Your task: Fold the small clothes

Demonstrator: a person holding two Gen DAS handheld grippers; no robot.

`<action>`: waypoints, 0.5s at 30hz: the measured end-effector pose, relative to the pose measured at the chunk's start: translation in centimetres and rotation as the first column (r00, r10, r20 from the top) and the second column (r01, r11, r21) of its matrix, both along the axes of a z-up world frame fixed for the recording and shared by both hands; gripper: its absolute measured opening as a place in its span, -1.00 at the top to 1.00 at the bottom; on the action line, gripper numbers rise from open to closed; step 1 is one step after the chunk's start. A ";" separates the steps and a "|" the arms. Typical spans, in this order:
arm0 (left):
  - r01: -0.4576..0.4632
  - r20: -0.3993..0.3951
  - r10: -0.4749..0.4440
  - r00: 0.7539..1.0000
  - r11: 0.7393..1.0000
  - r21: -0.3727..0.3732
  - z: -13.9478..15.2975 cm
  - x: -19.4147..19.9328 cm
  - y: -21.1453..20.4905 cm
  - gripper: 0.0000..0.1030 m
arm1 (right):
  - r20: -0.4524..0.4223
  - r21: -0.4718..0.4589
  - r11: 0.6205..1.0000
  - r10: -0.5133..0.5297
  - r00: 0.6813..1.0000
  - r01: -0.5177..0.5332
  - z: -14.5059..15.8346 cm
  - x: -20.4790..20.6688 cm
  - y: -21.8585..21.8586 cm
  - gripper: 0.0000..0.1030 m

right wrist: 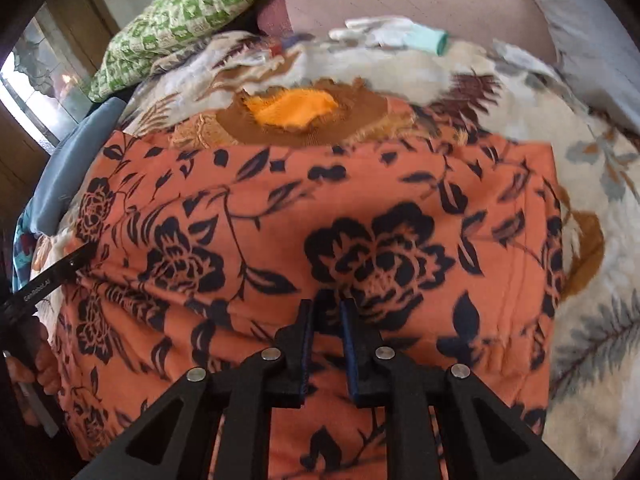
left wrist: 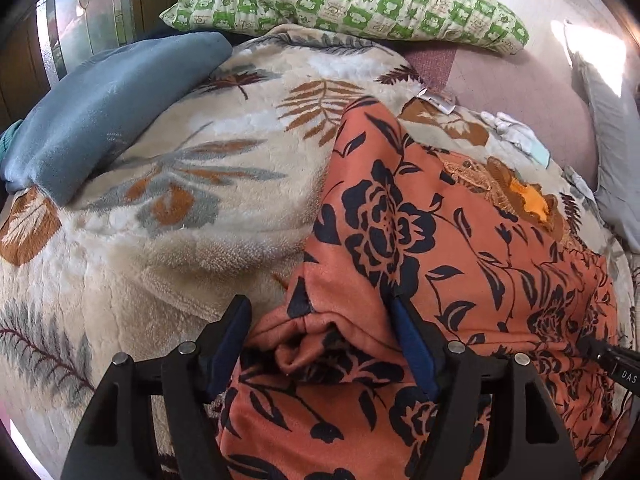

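Black two-finger tongs fill the lower edge of each view. Left gripper [left wrist: 320, 320]: jaws spread wide, straddling a bunched, rolled edge of the orange floral garment [left wrist: 432, 264], with cloth lying between the blue-lined fingers [left wrist: 414, 350] but not pinched. Right gripper [right wrist: 326, 316]: jaws drawn nearly together with a narrow gap over the same garment [right wrist: 320, 216]; whether a thin fold is nipped between them cannot be told. Legible writing: "DAS" on the dark arm of the right gripper entering at the right edge of the left wrist view [left wrist: 612, 360]; "GenRobot.AI", faint, on the left gripper's arm at the left edge of the right wrist view [right wrist: 40, 284]. Garment position: spread flat ahead of and beneath both tongs on a cream leaf-print fleece blanket [left wrist: 168, 208], its far edge just short of a brown knit item with an orange centre [right wrist: 296, 114]. Beyond lie a green-checked pillow [left wrist: 352, 0], a blue-grey cushion [left wrist: 100, 108], and a white glove with a teal cuff [right wrist: 392, 36]
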State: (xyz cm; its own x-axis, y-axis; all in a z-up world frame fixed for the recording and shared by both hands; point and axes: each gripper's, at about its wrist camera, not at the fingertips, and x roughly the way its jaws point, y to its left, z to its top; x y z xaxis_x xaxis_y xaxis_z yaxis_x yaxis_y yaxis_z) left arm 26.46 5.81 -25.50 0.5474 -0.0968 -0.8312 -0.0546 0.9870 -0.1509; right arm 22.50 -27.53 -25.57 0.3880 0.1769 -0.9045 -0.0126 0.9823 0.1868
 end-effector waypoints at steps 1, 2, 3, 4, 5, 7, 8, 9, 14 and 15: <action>0.000 0.008 0.000 1.000 1.000 -0.009 0.2 -0.1 0.1 -0.41 | -0.017 0.017 1.000 -0.009 1.000 0.010 0.1 -0.4 -0.4 0.67; -0.003 0.017 0.003 1.000 1.000 -0.027 0.4 -0.2 0.3 -0.41 | -0.025 0.028 1.000 -0.008 1.000 0.008 -0.1 -0.9 -0.8 0.67; -0.008 0.028 0.009 1.000 0.999 -0.042 0.7 -0.2 0.5 -0.41 | -0.022 0.037 0.999 -0.010 1.000 0.011 -0.2 -1.5 -1.1 0.67; -0.016 0.040 0.018 0.999 0.999 -0.051 0.9 -0.2 0.8 -0.41 | -0.024 0.047 0.999 -0.018 1.000 0.020 -0.4 -1.8 -1.5 0.67; -0.026 0.054 0.029 0.998 0.998 -0.052 1.1 -0.3 1.0 -0.41 | -0.026 0.058 0.998 -0.033 0.999 0.035 -0.4 -2.2 -1.8 0.67; -0.031 0.055 0.034 0.998 0.998 -0.055 1.1 -0.1 1.4 -0.41 | -0.023 0.063 0.997 -0.047 0.999 0.048 -0.3 -3.2 -2.0 0.67; -0.031 0.044 0.034 0.998 0.998 -0.054 0.9 0.1 1.4 -0.41 | -0.018 0.061 0.997 -0.048 0.999 0.049 -0.2 -3.9 -2.1 0.68; -0.030 0.025 0.031 0.999 0.998 -0.048 0.5 0.4 1.5 -0.41 | 0.006 0.061 0.997 -0.047 0.999 0.047 0.0 -4.4 -2.1 0.68; 0.005 -0.016 -0.004 1.000 0.999 0.042 -0.5 1.0 0.3 -0.51 | 0.096 0.059 0.998 -0.041 0.995 0.036 1.5 -5.2 -2.5 0.68; 0.010 -0.020 -0.009 1.000 0.999 0.050 -0.7 1.0 0.2 -0.53 | 0.108 0.065 0.997 -0.058 0.992 0.051 1.8 -5.2 -2.9 0.68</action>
